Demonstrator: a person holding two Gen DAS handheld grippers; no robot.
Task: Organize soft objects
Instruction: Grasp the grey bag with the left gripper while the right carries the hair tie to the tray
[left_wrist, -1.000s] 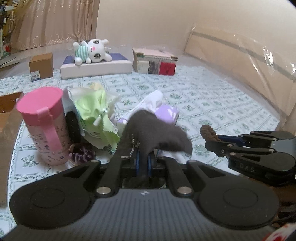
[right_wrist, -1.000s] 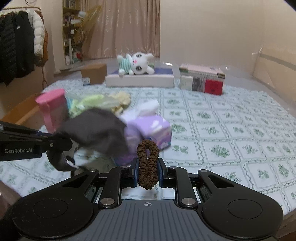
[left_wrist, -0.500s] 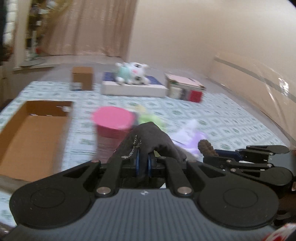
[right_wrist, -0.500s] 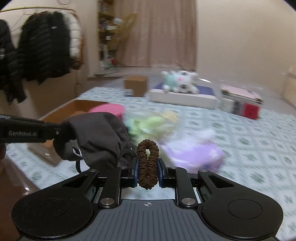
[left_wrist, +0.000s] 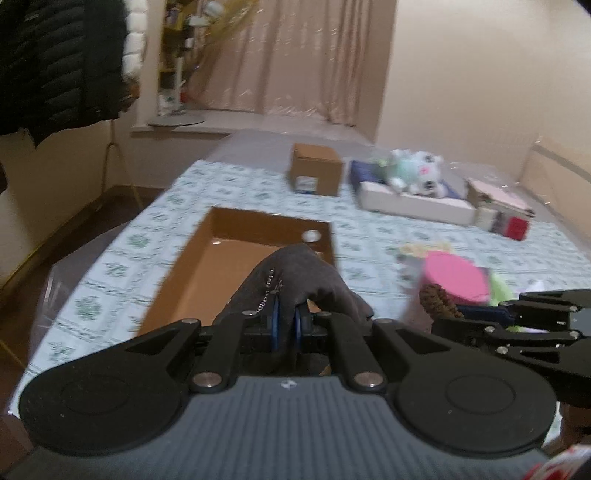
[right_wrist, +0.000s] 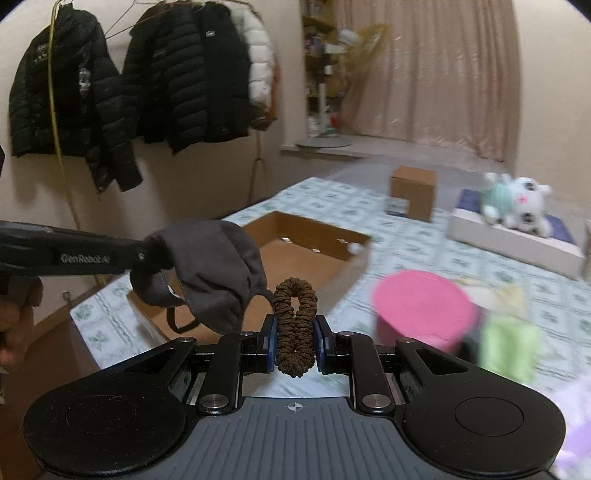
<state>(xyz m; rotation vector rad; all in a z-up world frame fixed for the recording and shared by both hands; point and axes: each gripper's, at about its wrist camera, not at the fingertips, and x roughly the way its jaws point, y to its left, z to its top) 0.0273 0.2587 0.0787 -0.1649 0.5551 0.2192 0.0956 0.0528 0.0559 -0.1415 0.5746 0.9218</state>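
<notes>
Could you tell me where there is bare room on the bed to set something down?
The open cardboard tray is nearly bare inside. The patterned sheet is free left of the tray, and between it and the small brown box. It is crowded around the pink cup, with cloths beside it, and along the back by the plush toy.

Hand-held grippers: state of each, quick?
Left hand-held gripper: shut on grey face mask.
Right hand-held gripper: shut on brown scrunchie.

Both claws swung left — cardboard box (left_wrist: 258, 236) now ahead, pink cup (right_wrist: 421, 310) now right
</notes>
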